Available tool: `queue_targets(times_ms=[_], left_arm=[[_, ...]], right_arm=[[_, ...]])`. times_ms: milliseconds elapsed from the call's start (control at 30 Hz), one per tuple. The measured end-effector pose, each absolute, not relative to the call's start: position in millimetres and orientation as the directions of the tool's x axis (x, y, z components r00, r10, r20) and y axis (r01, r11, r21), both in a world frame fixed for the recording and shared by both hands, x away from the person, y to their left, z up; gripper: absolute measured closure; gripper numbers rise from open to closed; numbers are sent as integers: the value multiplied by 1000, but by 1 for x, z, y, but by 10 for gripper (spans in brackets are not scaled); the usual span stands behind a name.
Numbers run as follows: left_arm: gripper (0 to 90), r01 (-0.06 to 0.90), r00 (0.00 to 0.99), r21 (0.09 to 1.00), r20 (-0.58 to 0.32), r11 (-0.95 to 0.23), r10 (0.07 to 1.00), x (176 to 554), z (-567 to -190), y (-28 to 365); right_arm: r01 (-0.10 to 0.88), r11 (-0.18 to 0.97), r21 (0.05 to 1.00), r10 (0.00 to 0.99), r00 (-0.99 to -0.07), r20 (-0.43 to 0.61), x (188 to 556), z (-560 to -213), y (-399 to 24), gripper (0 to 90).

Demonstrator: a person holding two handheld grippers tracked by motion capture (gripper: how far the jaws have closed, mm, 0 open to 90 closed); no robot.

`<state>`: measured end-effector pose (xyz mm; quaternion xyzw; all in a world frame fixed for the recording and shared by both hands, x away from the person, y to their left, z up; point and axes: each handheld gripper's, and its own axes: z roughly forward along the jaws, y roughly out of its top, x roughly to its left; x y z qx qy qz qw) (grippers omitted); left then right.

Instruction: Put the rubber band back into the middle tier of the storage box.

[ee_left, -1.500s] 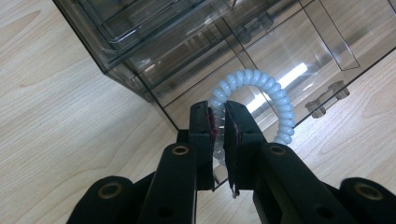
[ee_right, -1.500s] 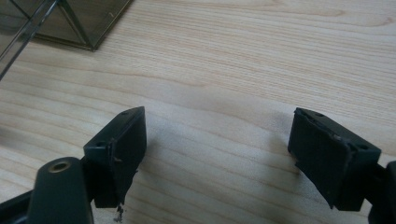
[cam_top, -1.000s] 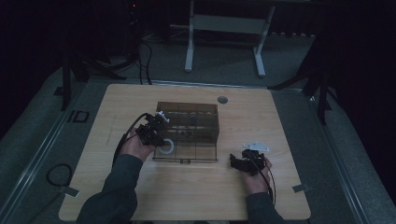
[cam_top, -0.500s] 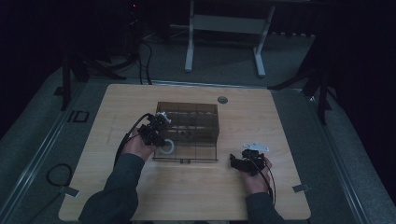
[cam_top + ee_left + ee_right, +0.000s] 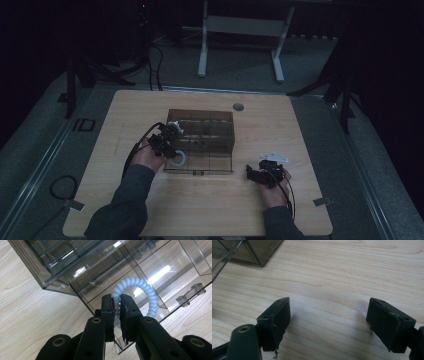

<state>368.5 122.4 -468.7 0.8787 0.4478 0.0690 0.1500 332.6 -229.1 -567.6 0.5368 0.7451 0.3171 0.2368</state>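
The left tool [image 5: 117,312], clamped on the white coil ring [image 5: 140,291], has barely shifted at the clear box [image 5: 75,267], so placing waits; the right tool [image 5: 328,322] gapes idle.

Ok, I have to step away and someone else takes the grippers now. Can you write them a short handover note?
Left gripper: shut on the white spiral hair tie, held at the near left corner of the clear smoky organizer box, over its front compartment.
Right gripper: open, holding nothing, resting low over the bare wooden table, right of the box.
Done: the tie is picked up and brought to the box.
Left: probably lower the tie into a compartment, open the jaws, and pull the left gripper clear. I can't tell whether the tie already touches the floor of the compartment.
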Motion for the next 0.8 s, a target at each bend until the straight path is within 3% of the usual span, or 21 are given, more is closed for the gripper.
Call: queue_targets(times_ms=[800], left_arm=[[818, 773, 585, 308, -7, -555, 811, 367, -477, 123]], right_arm=[[650, 223, 727, 950, -312, -12, 333, -568, -229, 194]])
